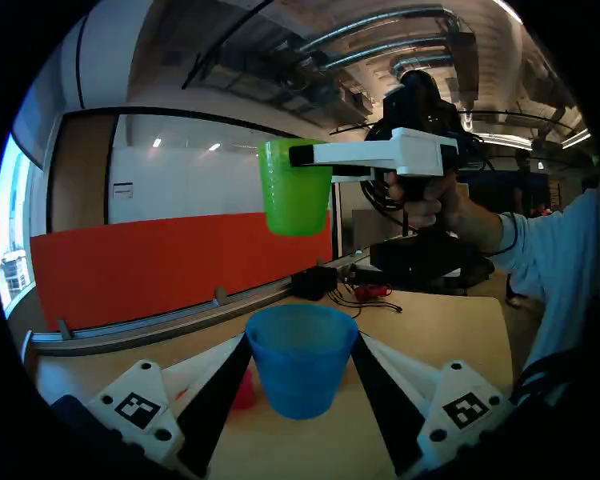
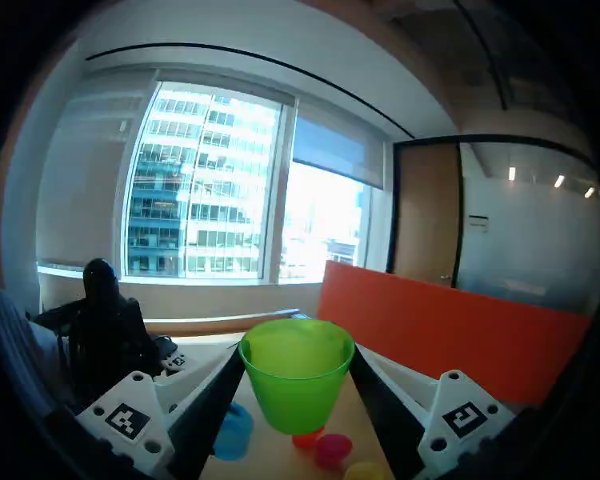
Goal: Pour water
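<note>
A blue cup [image 1: 300, 372] stands upright low in the left gripper view, with my left gripper [image 1: 300, 352] shut on its sides. Higher up and farther off, a green cup [image 1: 294, 192] hangs upright in the air, gripped near its rim by my right gripper [image 1: 300, 160], which a hand [image 1: 428, 200] holds. In the right gripper view the green cup [image 2: 297, 376] sits between the right gripper's [image 2: 297, 360] fingers. The blue cup [image 2: 234, 430] lies below it to the left, partly hidden. Whether either cup holds water I cannot tell.
A wooden table [image 1: 444, 320] lies under both cups, and small red [image 2: 306, 438], pink [image 2: 334, 448] and yellow [image 2: 366, 470] things rest on it. An orange partition [image 1: 140, 256] runs along its far edge. Cables and black gear [image 1: 420, 260] sit at the back.
</note>
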### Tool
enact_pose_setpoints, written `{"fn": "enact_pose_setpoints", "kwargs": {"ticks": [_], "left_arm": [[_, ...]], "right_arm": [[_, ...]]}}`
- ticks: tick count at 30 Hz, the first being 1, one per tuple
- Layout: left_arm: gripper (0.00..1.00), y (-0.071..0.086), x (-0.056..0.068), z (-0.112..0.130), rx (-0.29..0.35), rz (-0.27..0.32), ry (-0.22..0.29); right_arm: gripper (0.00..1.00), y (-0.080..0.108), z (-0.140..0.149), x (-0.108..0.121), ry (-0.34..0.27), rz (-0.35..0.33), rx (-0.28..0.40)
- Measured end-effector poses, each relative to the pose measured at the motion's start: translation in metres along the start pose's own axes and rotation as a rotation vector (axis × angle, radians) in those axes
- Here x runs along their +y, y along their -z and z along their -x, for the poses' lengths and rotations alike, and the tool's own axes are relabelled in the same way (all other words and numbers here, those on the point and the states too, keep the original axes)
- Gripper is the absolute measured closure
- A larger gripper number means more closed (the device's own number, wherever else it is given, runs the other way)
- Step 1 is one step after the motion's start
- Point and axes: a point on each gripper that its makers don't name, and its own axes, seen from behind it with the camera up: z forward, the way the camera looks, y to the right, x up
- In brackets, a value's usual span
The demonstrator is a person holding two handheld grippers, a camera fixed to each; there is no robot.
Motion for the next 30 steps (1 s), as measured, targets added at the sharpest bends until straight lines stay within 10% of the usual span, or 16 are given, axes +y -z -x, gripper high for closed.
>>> {"fn": "enact_pose_setpoints", "kwargs": {"ticks": [14, 30], "left_arm": [[0.13, 0.004, 0.001, -0.007, 0.006, -0.006, -0.004], [0.13, 0.014, -0.008, -0.003, -0.016, -0.03, -0.021]], "right_arm": [[0.08, 0.011, -0.009, 0.004, -0.09, -0.012, 0.025], [0.08, 0.033, 0.012, 0.017, -0.052, 0.034, -0.006]]}}
